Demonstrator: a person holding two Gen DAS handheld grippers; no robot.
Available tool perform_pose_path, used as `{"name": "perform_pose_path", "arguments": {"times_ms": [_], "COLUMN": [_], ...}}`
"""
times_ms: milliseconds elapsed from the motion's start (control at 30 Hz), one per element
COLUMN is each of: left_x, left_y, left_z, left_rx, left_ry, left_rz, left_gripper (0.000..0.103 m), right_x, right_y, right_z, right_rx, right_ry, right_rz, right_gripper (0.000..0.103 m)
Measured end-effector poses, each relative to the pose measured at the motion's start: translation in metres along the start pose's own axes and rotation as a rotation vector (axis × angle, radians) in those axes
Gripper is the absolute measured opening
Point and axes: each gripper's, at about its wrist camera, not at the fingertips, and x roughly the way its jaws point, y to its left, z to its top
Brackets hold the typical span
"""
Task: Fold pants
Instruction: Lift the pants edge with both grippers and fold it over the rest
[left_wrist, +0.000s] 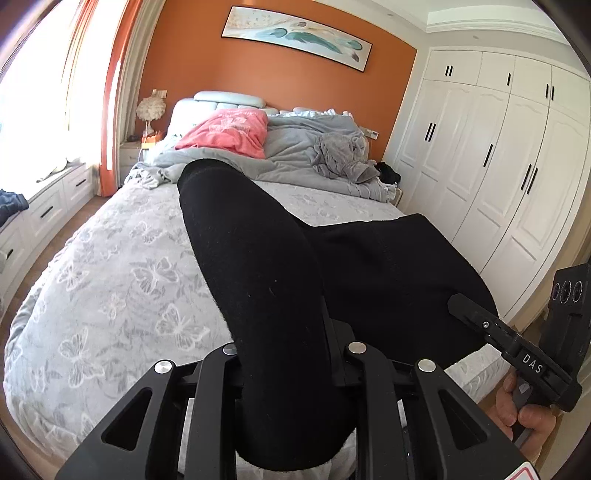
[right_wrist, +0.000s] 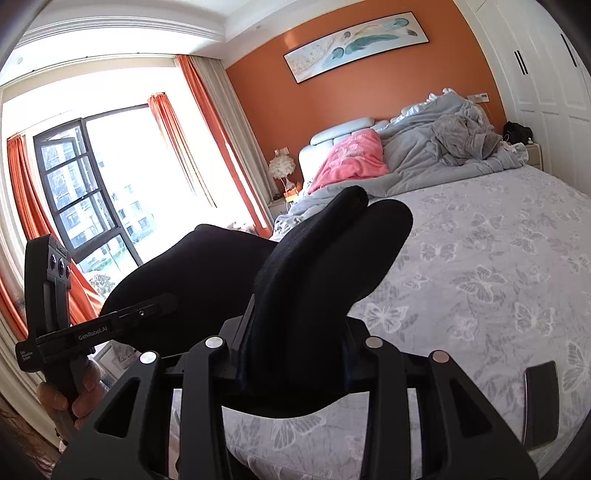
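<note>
Above the bed (left_wrist: 110, 288), both grippers' jaws are clamped on the black pants (left_wrist: 277, 295), wide bedspread beyond

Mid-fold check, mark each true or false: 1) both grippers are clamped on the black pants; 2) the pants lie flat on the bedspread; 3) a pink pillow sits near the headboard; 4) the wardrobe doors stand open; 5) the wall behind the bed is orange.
1) True. The left gripper and right gripper are each shut on the black pants.
2) False. The fabric is held up above the butterfly bedspread.
3) True. The pink pillow rests by the headboard.
4) False. The white wardrobe doors are closed.
5) True. The orange wall carries a long painting.
</note>
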Motion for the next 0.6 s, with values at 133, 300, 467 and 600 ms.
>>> {"name": "perform_pose_path", "arguments": {"times_ms": [133, 300, 467, 600], "left_x": [0.016, 0.043, 0.073, 0.102], "left_y": [0.0, 0.009, 0.021, 0.036], "left_z": [0.029, 0.063, 0.094, 0.119], "left_rx": [0.032, 0.045, 0.051, 0.048], "left_ry": [-0.042, -0.08, -0.116, -0.14], "left_rz": [0.01, 0.027, 0.044, 0.043], "left_gripper": [0.018, 0.018, 0.018, 0.019], "right_x": [0.02, 0.053, 0.093, 0.125], "right_y": [-0.007, -0.016, -0.031, -0.047], "right_z": [0.025, 0.055, 0.08, 0.101], "right_rx": [-0.007, -0.032, -0.038, -0.034], "right_ry": [-0.041, -0.084, -0.105, -0.133], "right_rz": [0.002, 0.0, 0.012, 0.029], "right_gripper": [0.034, 0.034, 0.034, 0.034]}}
